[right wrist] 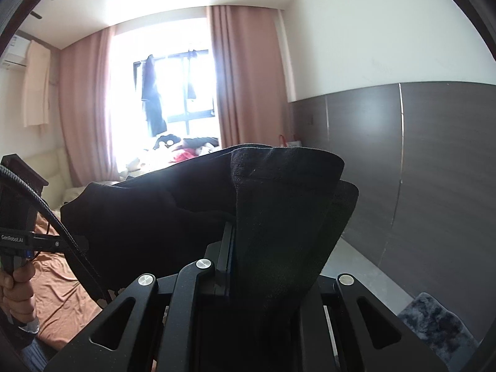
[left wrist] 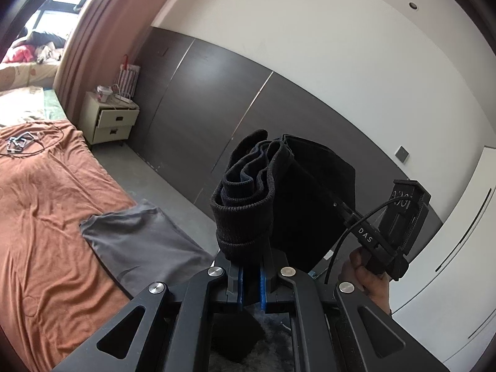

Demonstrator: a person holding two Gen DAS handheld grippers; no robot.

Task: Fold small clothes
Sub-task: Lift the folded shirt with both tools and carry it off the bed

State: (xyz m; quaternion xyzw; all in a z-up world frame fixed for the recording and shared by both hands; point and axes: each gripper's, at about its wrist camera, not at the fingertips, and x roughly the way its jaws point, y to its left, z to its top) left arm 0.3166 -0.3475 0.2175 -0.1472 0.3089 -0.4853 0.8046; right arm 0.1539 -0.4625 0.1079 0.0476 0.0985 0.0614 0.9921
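Observation:
A black garment (left wrist: 279,192) with a ribbed waistband hangs in the air between both grippers, above the bed's edge. My left gripper (left wrist: 251,266) is shut on its bunched waistband. My right gripper (right wrist: 263,257) is shut on another edge of the same black garment (right wrist: 217,210), which drapes over its fingers and hides them. The right gripper also shows in the left wrist view (left wrist: 400,217), and the left gripper shows at the left edge of the right wrist view (right wrist: 18,235). A grey garment (left wrist: 136,241) lies flat on the bed.
The bed has an orange sheet (left wrist: 46,217) with a dark cable and small frames on it. A cream nightstand (left wrist: 108,121) stands by the dark wall panel (left wrist: 217,99). A grey fluffy rug (right wrist: 434,325) lies on the floor. Pink curtains (right wrist: 248,77) frame a bright window.

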